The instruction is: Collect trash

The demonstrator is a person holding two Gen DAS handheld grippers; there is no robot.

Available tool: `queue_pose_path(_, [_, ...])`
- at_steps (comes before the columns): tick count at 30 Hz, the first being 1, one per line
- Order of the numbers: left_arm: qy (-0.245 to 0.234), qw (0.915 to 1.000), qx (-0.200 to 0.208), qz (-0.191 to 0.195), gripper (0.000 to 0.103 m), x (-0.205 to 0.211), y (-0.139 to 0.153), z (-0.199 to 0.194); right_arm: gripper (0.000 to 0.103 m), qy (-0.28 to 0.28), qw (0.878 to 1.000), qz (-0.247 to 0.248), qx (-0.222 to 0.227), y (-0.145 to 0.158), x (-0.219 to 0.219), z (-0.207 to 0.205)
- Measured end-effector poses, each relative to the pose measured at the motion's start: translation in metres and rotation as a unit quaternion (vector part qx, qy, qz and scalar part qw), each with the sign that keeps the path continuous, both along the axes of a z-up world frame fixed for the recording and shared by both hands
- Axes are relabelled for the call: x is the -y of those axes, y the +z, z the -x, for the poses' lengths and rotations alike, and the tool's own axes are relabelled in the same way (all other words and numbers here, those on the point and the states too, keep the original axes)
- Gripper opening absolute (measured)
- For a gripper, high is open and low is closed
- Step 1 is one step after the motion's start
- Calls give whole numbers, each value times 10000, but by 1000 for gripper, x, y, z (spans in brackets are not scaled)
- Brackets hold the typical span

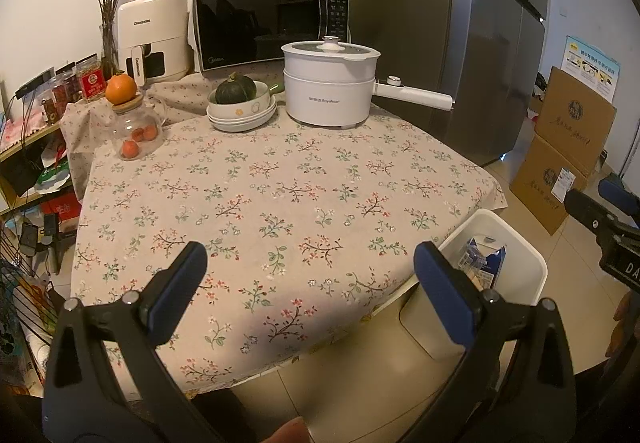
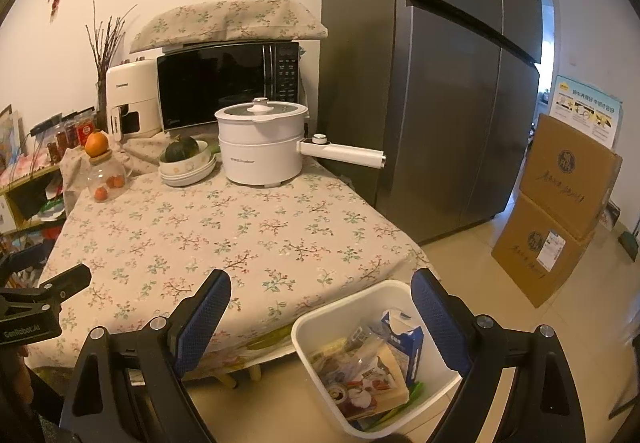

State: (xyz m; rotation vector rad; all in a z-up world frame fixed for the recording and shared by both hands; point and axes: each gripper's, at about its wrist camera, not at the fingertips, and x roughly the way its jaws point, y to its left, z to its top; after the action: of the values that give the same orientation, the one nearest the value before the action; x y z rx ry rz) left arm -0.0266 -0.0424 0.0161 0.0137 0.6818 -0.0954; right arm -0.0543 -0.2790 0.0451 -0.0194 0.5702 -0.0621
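Observation:
A white trash bin (image 2: 320,359) stands on the floor by the table's near right corner. It holds a blue and white carton (image 2: 404,343), wrappers and other packaging. In the left wrist view the bin (image 1: 516,243) shows at right with the carton (image 1: 490,263) inside. My left gripper (image 1: 310,267) is open and empty above the near part of the floral tablecloth (image 1: 280,195). My right gripper (image 2: 320,299) is open and empty, above the table edge and the bin. The left gripper also shows at the left edge of the right wrist view (image 2: 44,295).
On the far side of the table stand a white electric pot (image 1: 330,83) with a long handle, stacked bowls with a green squash (image 1: 240,103), and a glass jar topped by an orange (image 1: 134,123). A microwave (image 1: 272,23), air fryer, fridge (image 1: 460,43) and cardboard boxes (image 1: 568,147) surround it.

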Motion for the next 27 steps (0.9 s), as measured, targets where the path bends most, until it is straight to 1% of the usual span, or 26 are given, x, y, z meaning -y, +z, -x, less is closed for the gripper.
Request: queue_pose_path(27, [-32, 10000, -5, 16, 103, 3, 1, 0, 93, 62, 9999, -26, -94, -4, -1, -3])
